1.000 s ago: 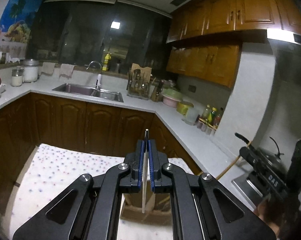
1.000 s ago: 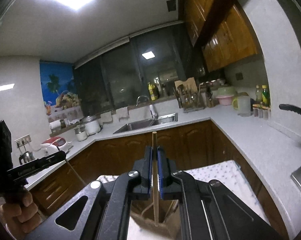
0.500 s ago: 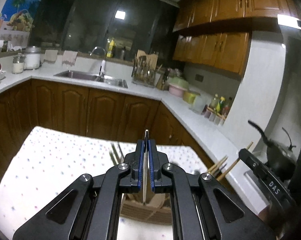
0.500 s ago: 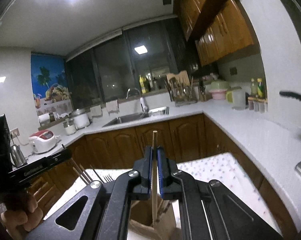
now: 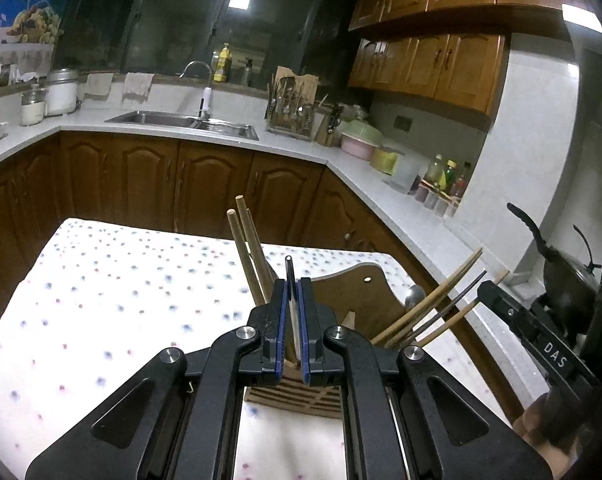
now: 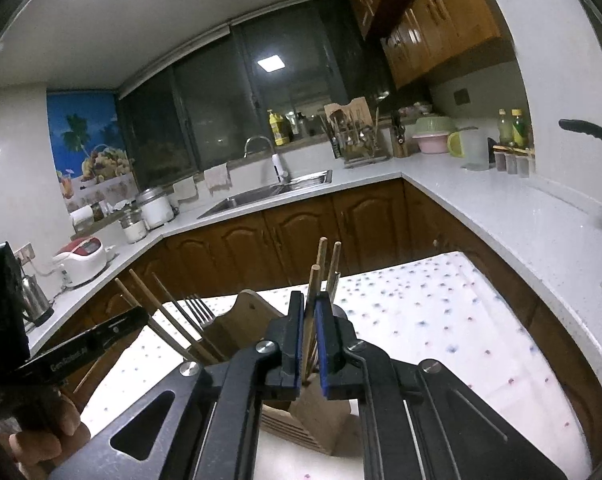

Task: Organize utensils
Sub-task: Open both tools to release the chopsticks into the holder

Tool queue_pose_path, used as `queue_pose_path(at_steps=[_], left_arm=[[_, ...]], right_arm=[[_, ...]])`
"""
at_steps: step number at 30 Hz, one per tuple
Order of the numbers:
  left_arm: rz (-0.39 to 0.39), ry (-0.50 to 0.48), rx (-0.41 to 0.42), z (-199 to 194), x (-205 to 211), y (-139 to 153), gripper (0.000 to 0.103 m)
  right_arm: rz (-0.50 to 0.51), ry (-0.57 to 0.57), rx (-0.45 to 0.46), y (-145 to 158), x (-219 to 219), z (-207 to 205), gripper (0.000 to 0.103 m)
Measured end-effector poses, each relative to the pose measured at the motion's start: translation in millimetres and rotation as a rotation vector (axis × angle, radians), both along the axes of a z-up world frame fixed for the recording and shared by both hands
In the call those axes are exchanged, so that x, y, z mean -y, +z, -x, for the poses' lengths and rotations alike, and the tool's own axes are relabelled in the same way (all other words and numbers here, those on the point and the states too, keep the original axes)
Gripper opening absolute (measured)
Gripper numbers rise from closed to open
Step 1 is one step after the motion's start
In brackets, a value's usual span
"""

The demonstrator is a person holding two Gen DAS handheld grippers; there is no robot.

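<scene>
My left gripper (image 5: 292, 284) is shut on a slim dark-tipped white chopstick (image 5: 289, 276), its lower end reaching down into the wooden utensil holder (image 5: 357, 296). My right gripper (image 6: 309, 300) is shut on a wooden chopstick (image 6: 312, 292), held upright over the same holder (image 6: 245, 316). Several wooden chopsticks (image 5: 247, 248) stand in the holder; others (image 5: 433, 304) lean out to the right. A metal fork (image 6: 199, 308) and more chopsticks (image 6: 149, 304) stick out on the left in the right wrist view.
The holder stands on a table with a white dotted cloth (image 5: 101, 300). Brown cabinets and a white counter (image 5: 293, 148) with a sink (image 5: 181, 120) wrap round behind. A black kettle (image 5: 561, 276) sits at the right.
Both grippers have tipped and moved down toward the holder. The holder and its chopsticks have come into view, and each held chopstick now reaches into it.
</scene>
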State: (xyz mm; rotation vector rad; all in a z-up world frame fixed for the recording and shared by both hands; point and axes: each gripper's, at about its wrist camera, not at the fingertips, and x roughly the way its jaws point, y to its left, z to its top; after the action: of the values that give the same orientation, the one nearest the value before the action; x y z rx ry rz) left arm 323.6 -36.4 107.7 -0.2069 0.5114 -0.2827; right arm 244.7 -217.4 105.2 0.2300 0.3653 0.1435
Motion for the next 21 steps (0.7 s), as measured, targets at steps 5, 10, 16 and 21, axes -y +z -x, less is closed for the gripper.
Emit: queue_pose_path(at_steps=[5,10,16,21], left_arm=[[0.003,0.003,-0.004,-2,-3,-1,0.005],[0.012,0.01,-0.023,-3,-9,-4,0.005],[0.03,0.013,-0.051,-3,-12,-10,0.009],[0.034,0.023,-0.043,8,-15,-8,0.034]], right_arm=[[0.003,0.0,-0.003,2,-1,0,0.006],[0.002,-0.001,-0.005,2,-1,-1,0.006],[-0.002,0.001,-0.007,3,0,-1,0.01],[-0.023,-0.008,-0.004,0,2,3,0.023]])
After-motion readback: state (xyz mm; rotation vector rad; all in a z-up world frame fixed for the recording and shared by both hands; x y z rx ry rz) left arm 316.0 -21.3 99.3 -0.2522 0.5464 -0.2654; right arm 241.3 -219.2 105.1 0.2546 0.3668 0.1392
